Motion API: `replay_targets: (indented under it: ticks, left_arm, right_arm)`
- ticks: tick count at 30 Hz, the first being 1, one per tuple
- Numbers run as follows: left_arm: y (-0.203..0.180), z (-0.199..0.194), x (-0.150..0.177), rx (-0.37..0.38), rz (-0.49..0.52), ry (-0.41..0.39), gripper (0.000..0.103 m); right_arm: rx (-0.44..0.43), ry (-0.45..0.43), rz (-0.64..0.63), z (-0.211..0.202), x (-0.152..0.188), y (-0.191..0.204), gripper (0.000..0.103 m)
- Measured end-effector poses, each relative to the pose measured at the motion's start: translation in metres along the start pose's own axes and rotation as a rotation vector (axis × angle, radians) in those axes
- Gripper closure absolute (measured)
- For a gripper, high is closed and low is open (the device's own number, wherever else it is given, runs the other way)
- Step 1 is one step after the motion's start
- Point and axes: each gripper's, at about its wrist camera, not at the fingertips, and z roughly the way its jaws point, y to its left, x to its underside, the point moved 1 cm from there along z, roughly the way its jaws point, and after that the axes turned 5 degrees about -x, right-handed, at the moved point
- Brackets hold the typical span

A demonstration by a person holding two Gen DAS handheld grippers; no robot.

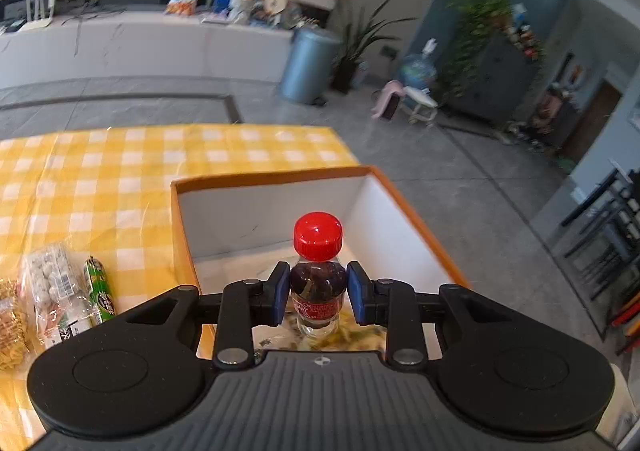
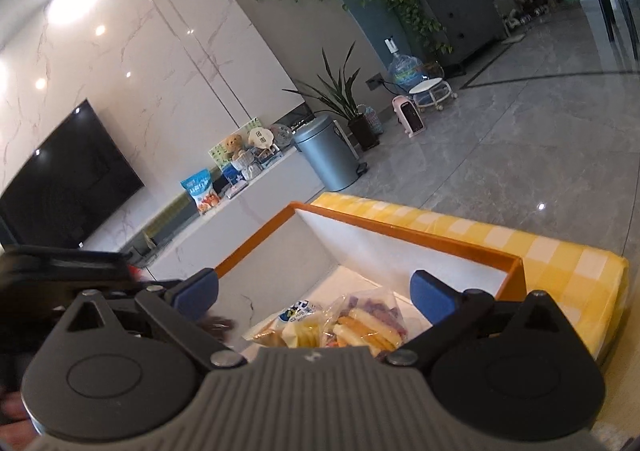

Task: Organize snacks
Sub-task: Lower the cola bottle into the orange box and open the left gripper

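My left gripper point(image 1: 319, 293) is shut on a small cola bottle point(image 1: 318, 283) with a red cap, held upright over the open orange box point(image 1: 276, 177). The box has white inner walls and holds snack packets. In the right wrist view my right gripper point(image 2: 316, 291) is open and empty above the same orange box point(image 2: 424, 235), over a clear bag of coloured biscuits point(image 2: 364, 325) and a blue-and-white packet point(image 2: 298, 313). The left gripper's black body point(image 2: 60, 275) shows at the left edge.
On the yellow checked tablecloth point(image 1: 120, 171), left of the box, lie a green sausage stick point(image 1: 99, 291), a clear bag of white sweets point(image 1: 52, 287) and a golden snack pack point(image 1: 10, 323). The table edge runs just right of the box, with grey floor beyond.
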Motion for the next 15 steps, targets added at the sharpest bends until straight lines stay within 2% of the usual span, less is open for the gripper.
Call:
replay_targets:
  ticks: [4,9,12,15]
  left_arm:
    - [-0.004,0.018,0.006,-0.073,0.039,0.026,0.069]
    - [-0.004,0.034,0.007,-0.081,0.051,0.085,0.068]
    - [-0.006,0.034,0.008,-0.111,0.091,0.083,0.069]
    - [-0.006,0.028,0.008,-0.111,0.078,0.076,0.067]
  right_arm:
    - [-0.015,-0.004,0.021,0.002,0.0,-0.003,0.003]
    - [-0.03,0.013,0.013,0.006,0.002,-0.002,0.003]
    - [-0.026,0.016,0.004,0.007,0.003,-0.002,0.003]
    - [-0.024,0.016,0.001,0.01,0.001,-0.004,0.003]
